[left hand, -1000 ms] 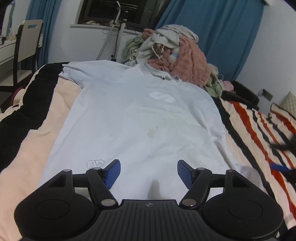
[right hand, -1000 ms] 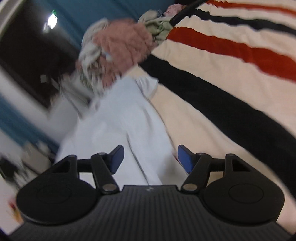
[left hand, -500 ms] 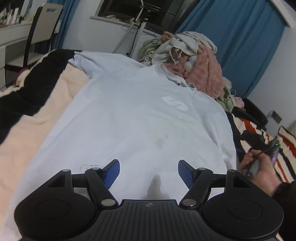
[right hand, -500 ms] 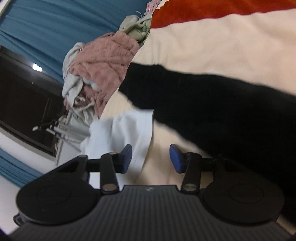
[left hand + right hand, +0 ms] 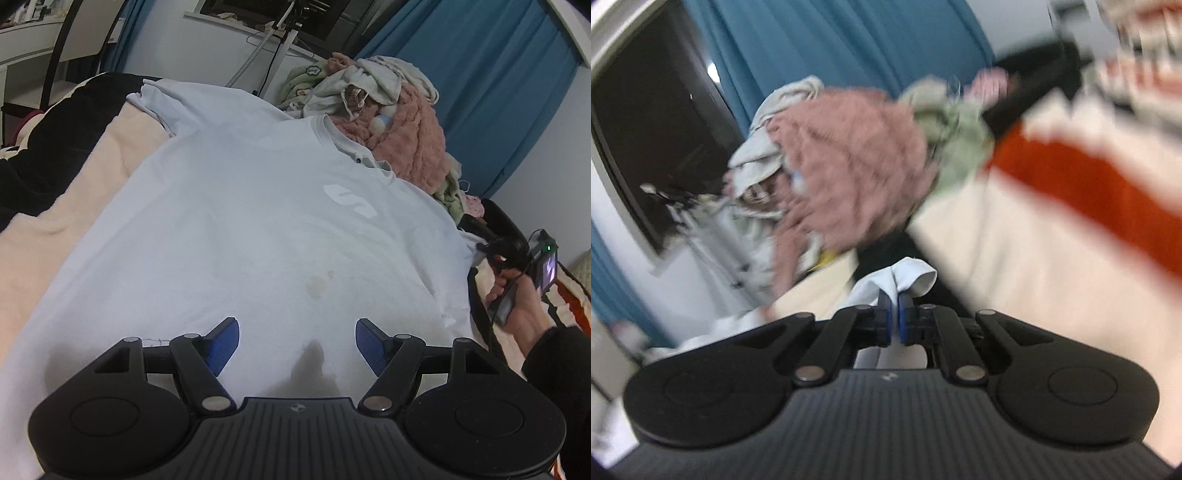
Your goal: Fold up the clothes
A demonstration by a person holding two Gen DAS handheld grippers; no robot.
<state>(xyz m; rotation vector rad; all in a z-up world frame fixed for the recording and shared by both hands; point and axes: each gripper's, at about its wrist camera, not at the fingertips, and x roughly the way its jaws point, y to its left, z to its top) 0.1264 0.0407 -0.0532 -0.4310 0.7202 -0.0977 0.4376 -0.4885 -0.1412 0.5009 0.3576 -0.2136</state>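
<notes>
**One Shirt Lying Flat, One Sleeve Getting Pinched**

A pale blue T-shirt [image 5: 236,229] is lying spread out on the bed [image 5: 55,229], front side up, with its neck pointing toward a heap of clothes [image 5: 391,122]. The shirt's body is showing no fold at all. It is lying wide and smooth, so the folding is at a very early look, or the shirt is being laid out again. I cannot tell which.

The left claw [image 5: 297,347] is hovering low over the bottom part of the shirt with its two blue pads spread wide apart, pinching nothing.

The right claw [image 5: 894,312] is pressing its pads together on a bunched bit of the shirt's cloth [image 5: 905,277], likely the sleeve on that side. This view is blurry.

Counting: one shirt is lying out, two claws are working, and one heap is waiting. How many clothes are in the heap, I cannot count.
</notes>
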